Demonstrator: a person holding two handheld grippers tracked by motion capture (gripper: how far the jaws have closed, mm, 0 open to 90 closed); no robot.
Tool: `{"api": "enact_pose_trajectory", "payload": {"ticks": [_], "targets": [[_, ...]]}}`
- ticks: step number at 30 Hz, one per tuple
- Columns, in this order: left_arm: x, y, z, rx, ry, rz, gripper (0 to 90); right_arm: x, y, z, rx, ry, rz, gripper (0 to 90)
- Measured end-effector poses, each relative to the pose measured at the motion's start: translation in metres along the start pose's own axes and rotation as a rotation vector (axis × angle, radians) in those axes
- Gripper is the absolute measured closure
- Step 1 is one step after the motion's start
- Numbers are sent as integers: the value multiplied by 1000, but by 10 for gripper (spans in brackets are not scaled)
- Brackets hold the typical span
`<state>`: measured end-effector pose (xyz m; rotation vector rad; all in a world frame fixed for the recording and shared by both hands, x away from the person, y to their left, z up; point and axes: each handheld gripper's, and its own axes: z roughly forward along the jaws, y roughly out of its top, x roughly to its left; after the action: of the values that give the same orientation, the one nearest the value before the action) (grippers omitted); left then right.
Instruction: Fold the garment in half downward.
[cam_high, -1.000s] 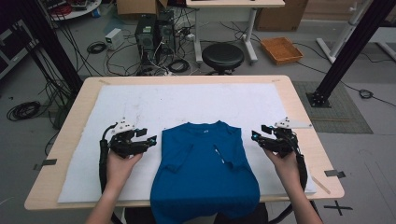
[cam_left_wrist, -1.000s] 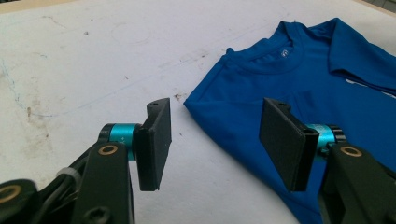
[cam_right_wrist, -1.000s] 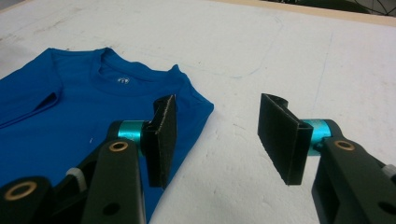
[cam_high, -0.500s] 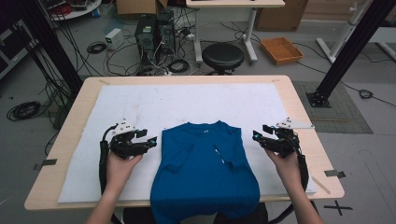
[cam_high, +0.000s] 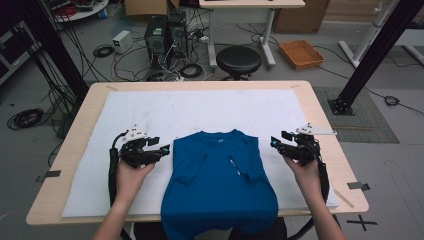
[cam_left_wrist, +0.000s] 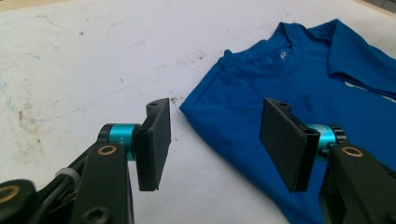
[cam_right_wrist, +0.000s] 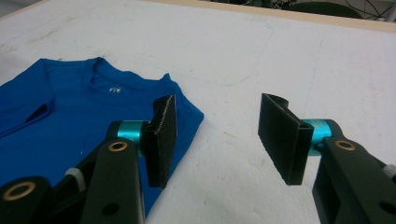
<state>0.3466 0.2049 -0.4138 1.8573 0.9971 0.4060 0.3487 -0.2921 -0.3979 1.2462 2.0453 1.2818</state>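
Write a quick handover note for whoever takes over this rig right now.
Left hand-held gripper: open, empty, beside the shirt's left shoulder.
Right hand-held gripper: open, empty, beside its right shoulder.
Blue T-shirt: on the white mat, collar at the far end, both sleeves folded inward, hem hanging over the near table edge.
Done: sleeves in.
Left: probably folding the body.
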Motion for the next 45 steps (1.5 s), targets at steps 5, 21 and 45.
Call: {"api": "enact_pose_trajectory", "payload": {"ticks": [5, 21, 45], "targets": [[6, 7, 9, 5, -9, -45, 434, -4, 2, 11, 17, -5, 19, 495], [7, 29, 69, 98, -51, -88, 457, -3, 15, 66, 136, 36, 48, 594], [5, 30, 99, 163, 13, -61, 582, 10, 22, 103, 230, 8, -29, 705]]}}
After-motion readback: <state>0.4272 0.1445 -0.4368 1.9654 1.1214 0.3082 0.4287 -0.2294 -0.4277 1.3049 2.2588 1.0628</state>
